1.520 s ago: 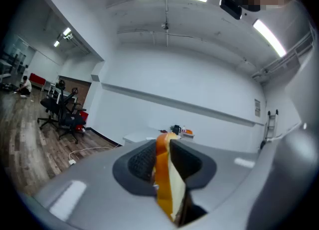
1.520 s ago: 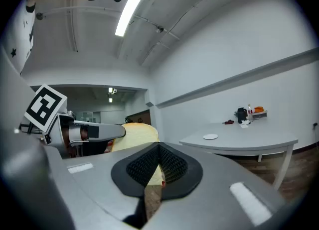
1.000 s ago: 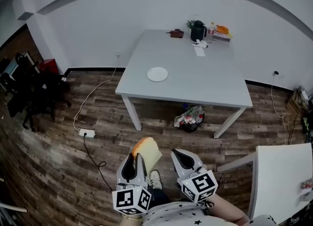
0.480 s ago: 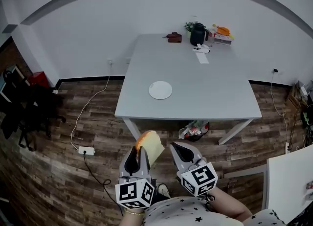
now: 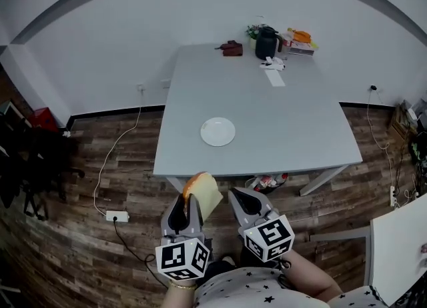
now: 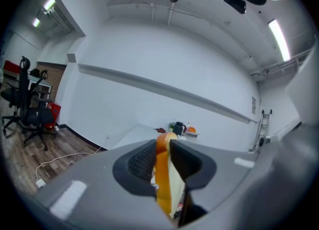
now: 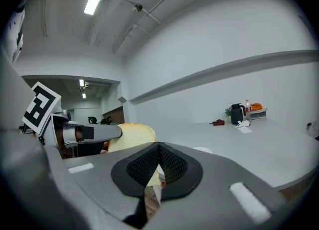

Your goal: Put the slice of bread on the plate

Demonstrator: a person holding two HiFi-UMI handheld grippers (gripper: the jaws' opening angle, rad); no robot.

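I count two grippers, the left gripper (image 5: 189, 201) and the right gripper (image 5: 239, 197), and one slice of bread (image 5: 207, 192), at the left gripper. Ahead of them stands one grey counter (image 5: 287, 133), with one plate (image 5: 218, 131) on it and one black jug (image 5: 267, 42) at its far end. One power strip (image 5: 117, 216) lies on the floor left of the left gripper, and one stuffed bag (image 5: 267, 182) sits under the counter.

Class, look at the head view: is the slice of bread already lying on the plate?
No, the slice of bread is clamped in the left gripper, short of the plate.
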